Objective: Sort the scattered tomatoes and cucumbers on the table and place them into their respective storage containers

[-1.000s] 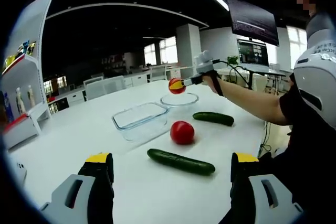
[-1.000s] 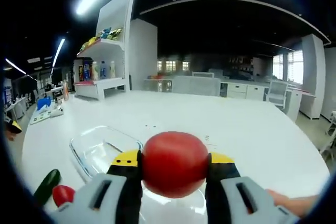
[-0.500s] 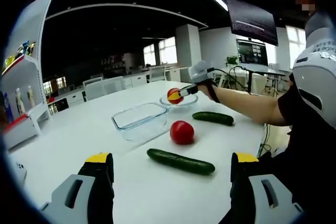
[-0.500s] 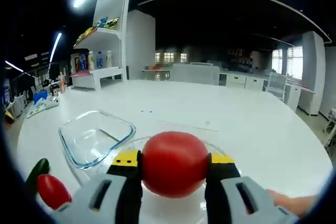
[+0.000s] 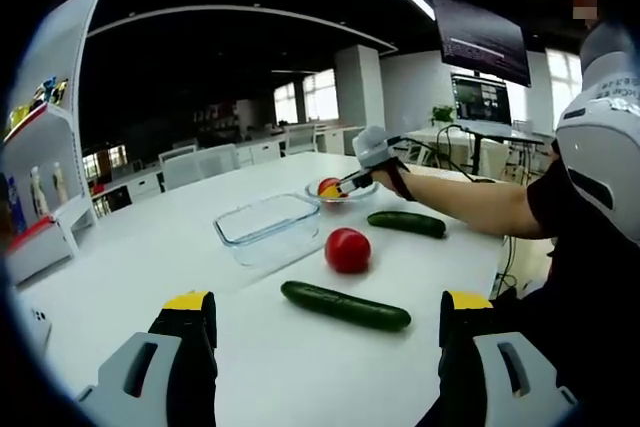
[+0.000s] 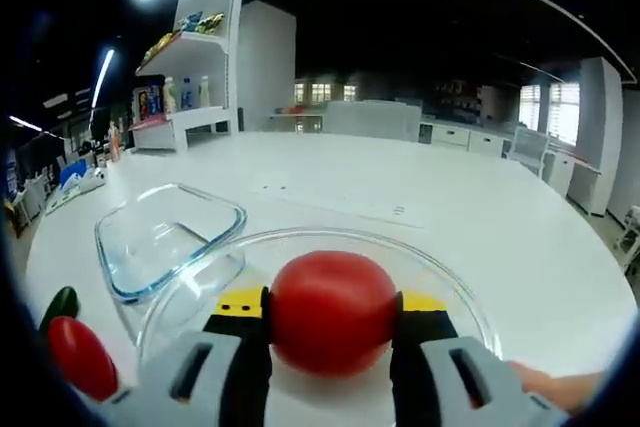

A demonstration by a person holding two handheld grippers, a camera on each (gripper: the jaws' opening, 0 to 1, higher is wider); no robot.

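My right gripper (image 6: 333, 319) is clamped on a tomato (image 6: 333, 313), held across its widest part inside the round glass bowl (image 6: 440, 287). It looks smooth, round and a little soft, so I judge a light squeeze at mid-height suits it; more could bruise it. The bowl's rim rings the tomato with room on every side. Left of the bowl sits the rectangular glass dish (image 6: 165, 237), and nearer me a second tomato (image 5: 347, 250). My left gripper (image 5: 325, 332) hangs spread and empty above the table (image 5: 150, 247). Two cucumbers (image 5: 345, 305) lie beside the bowl; they look firm and best taken mid-length.
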